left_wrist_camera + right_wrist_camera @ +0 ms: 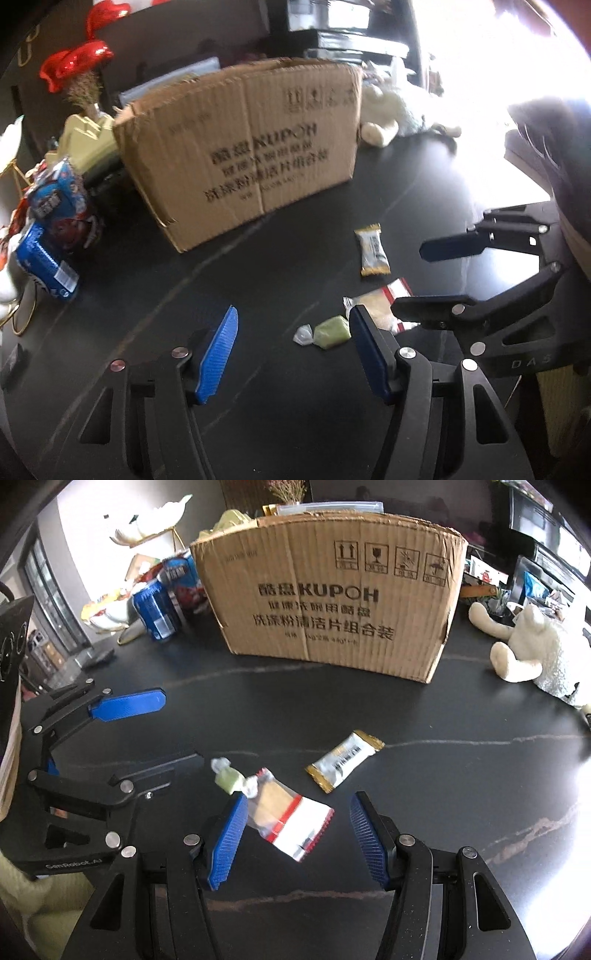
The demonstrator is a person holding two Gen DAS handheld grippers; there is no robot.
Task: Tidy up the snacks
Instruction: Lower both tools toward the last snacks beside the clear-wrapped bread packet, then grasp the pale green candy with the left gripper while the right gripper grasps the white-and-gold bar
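Three small snacks lie on the black table in front of a cardboard box point(332, 598). A green wrapped candy point(229, 777) lies left, a clear cracker packet with red stripes point(291, 821) in the middle, and a white and gold bar point(343, 761) to the right. My right gripper point(297, 806) is open with the cracker packet between its fingers. My left gripper point(293, 325) is open and empty, with the green candy point(330, 330) just ahead beside its right finger. The bar point(373, 250) and the box point(243, 147) also show there. Each gripper shows in the other's view.
Blue snack packs point(48, 236) and red decorations point(74, 62) stand left of the box. A white plush toy point(535, 646) lies to its right. Shelves with clutter run along the back. The table point(461, 775) is black with pale veins.
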